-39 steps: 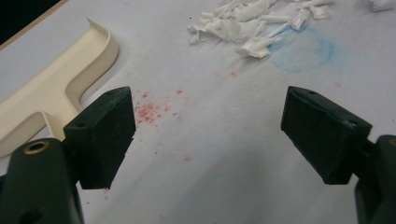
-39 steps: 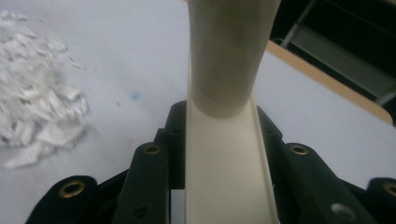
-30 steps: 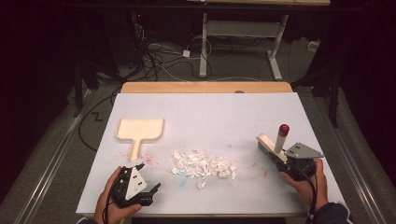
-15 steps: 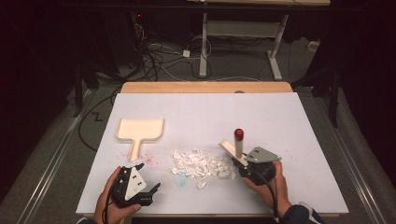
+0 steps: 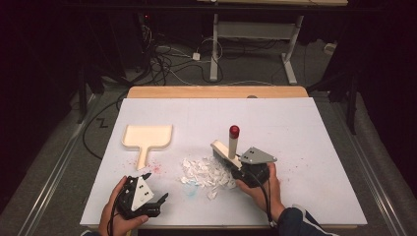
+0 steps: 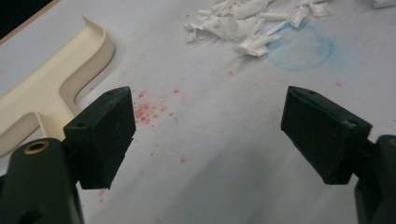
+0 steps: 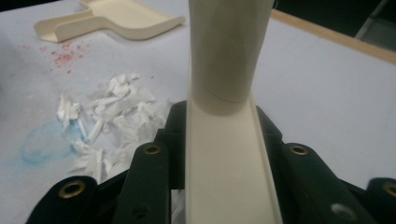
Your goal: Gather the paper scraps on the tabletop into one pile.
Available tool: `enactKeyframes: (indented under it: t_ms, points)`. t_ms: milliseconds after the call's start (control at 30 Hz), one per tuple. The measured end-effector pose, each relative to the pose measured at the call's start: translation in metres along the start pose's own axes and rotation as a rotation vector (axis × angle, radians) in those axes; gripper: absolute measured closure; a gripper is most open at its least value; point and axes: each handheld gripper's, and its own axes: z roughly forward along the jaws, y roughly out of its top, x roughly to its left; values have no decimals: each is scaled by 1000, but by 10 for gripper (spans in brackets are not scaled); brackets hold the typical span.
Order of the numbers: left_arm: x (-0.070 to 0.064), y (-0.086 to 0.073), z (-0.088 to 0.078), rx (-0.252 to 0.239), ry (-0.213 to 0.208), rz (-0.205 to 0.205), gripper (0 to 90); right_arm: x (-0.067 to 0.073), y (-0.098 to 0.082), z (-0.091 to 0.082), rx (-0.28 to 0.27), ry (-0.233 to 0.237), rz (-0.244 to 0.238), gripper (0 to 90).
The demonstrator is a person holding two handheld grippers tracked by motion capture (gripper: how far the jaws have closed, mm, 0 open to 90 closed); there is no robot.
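A cream brush with a red-tipped handle stands in my right gripper, whose jaws are shut on its base. The brush sits at the right edge of a pile of white paper scraps. In the right gripper view the brush rises between the jaws, with the scraps to its left. A cream dustpan lies flat at the left, handle toward me. My left gripper rests open near the front left edge. In its own view the left gripper has only bare table between its jaws, with the dustpan at the left.
The white table cover carries red specks by the dustpan handle and a blue smudge in front of the pile. A wooden strip edges the far side. Cables and table legs lie on the floor beyond.
My right gripper has carried the brush leftward from the right side of the table to the right edge of the scrap pile. The left gripper has stayed put.
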Motion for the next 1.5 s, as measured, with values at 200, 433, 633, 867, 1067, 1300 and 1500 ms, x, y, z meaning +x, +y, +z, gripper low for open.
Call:
enactKeyframes:
  t_ms: [200, 433, 633, 867, 1067, 1300, 1500]
  points:
    - [0, 0, -2, -7, 8, -6, 170, -19, 6, -19, -50, 3, -3, 681]
    - [1, -1, -3, -10, 9, -4, 170, -37, 3, -49, -66, 21, -15, 681]
    - [0, 1, -2, -10, 4, 4, 170, -47, -8, -74, -43, 54, -41, 681]
    - [0, 1, -2, -12, 2, 1, 170, -54, -29, -92, 33, 108, -54, 680]
    - [-1, 1, -1, -5, 1, 6, 170, -58, -37, -92, 19, 126, -19, 681]
    - [-1, 1, 0, 3, 0, 8, 170, -61, -24, -87, -45, 96, -1, 681]
    - [-1, 0, 0, 2, 0, 7, 170, -70, -32, -86, -33, 96, 48, 680]
